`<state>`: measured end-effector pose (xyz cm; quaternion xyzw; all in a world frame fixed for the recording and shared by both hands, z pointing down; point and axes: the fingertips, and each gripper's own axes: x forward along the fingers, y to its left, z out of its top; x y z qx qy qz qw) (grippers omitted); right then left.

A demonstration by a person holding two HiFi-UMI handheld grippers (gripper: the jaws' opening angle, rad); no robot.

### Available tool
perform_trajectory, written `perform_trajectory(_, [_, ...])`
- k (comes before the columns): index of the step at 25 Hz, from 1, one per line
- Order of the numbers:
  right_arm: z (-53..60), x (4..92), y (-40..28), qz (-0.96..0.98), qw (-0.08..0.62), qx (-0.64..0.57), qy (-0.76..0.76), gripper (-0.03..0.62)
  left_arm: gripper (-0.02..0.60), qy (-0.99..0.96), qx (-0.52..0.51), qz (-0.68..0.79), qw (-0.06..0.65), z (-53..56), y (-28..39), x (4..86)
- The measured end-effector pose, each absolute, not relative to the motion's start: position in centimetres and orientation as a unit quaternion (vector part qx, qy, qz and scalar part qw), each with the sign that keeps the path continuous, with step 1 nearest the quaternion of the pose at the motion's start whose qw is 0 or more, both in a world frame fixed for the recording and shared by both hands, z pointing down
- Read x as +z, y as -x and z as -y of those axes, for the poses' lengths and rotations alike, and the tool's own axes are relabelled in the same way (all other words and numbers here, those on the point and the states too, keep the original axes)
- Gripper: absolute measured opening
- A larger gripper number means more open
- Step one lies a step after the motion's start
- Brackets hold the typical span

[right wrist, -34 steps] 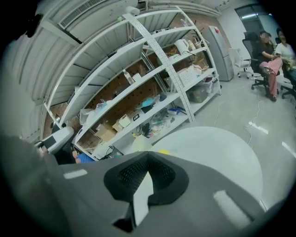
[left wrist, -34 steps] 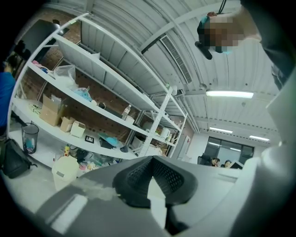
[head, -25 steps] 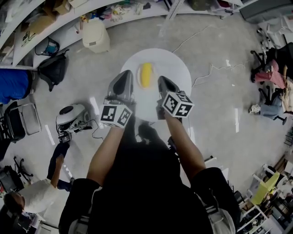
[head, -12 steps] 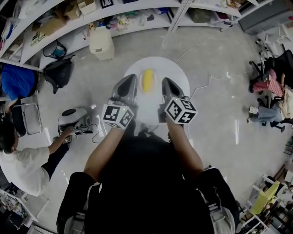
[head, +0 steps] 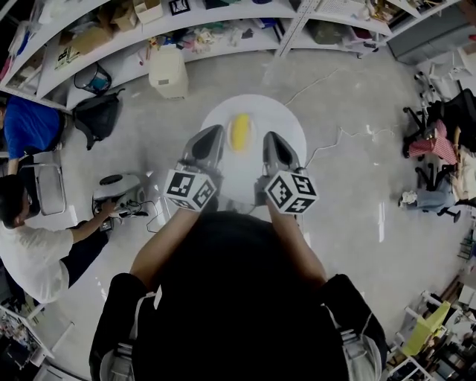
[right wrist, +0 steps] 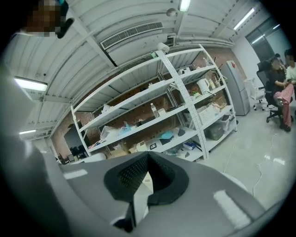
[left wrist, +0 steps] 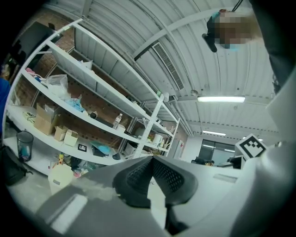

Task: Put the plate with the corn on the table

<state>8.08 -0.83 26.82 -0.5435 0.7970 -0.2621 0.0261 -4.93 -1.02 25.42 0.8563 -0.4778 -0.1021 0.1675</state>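
A round white plate (head: 281, 123) with a yellow corn cob (head: 239, 132) on it hangs level in the air, high above the grey floor in the head view. My left gripper (head: 215, 135) is shut on the plate's left rim, and my right gripper (head: 268, 140) is shut on its right rim. In the left gripper view the dark pads (left wrist: 138, 178) close on a white sliver of plate (left wrist: 159, 203). The right gripper view shows the same: its pads (right wrist: 129, 173) pinch the plate's edge (right wrist: 138, 203). No table is in view.
White shelving (head: 186, 22) with boxes runs along the top. On the floor below are a white bin (head: 168, 72), a black bag (head: 100, 111), a white machine (head: 119, 190) and a cable (head: 335, 138). A person in a white shirt (head: 33, 257) crouches at the left. Chairs (head: 439, 134) stand at the right.
Both grippers keep their hold and the plate stays level between them. The person at the left has moved up beside the white machine on the floor.
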Motion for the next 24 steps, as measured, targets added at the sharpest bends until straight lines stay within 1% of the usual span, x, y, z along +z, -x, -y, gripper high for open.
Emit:
perform_trajectory(7, [0.5,25.8,-7.8,-0.801,0.041,-0.248,0.544,0.008,0.003,-0.858,-0.098,0.477,0.165,0.4,4.8,25.5])
perform_trajectory(16, [-0.7,25.9,-7.4,-0.802,0.023,-0.247,0.544,0.008,0.003,-0.861,-0.093,0.473,0.164,-0.8,4.8,25.8])
perform_trajectory(24, [-1.6,24.9,-6.7,-0.812,0.032,-0.238,0.532,0.008,0.003,-0.862,-0.094,0.472,0.161,-1.8,4.8,25.6])
